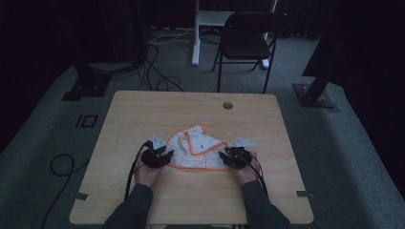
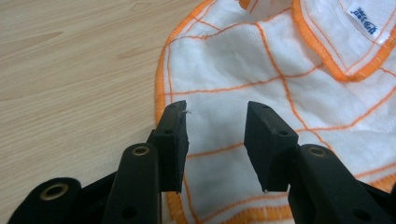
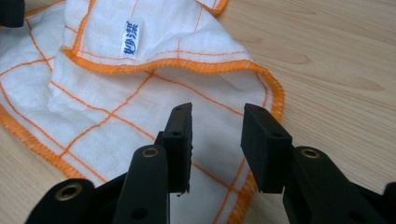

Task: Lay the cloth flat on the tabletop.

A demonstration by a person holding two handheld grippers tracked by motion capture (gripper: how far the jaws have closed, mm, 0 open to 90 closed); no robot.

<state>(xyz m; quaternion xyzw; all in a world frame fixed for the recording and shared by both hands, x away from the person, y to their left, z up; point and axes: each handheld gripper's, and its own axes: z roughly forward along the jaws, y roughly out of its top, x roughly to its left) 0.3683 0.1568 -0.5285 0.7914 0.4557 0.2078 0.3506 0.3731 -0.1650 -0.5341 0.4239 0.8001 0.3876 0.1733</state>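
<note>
A white cloth with orange checks and an orange hem lies crumpled on the wooden table. A top layer is folded over and shows a small blue-printed label. My left gripper sits at the cloth's left edge, jaws apart. In the left gripper view the cloth lies flat under the open left gripper, with nothing pinched. My right gripper sits at the cloth's right edge. In the right gripper view the cloth lies below the open right gripper, untouched by the pads.
A round grommet sits near the table's far edge. Behind the table stand a dark folding chair and a white stand's leg. Cables run over the grey floor, and dark frame bases stand at both sides.
</note>
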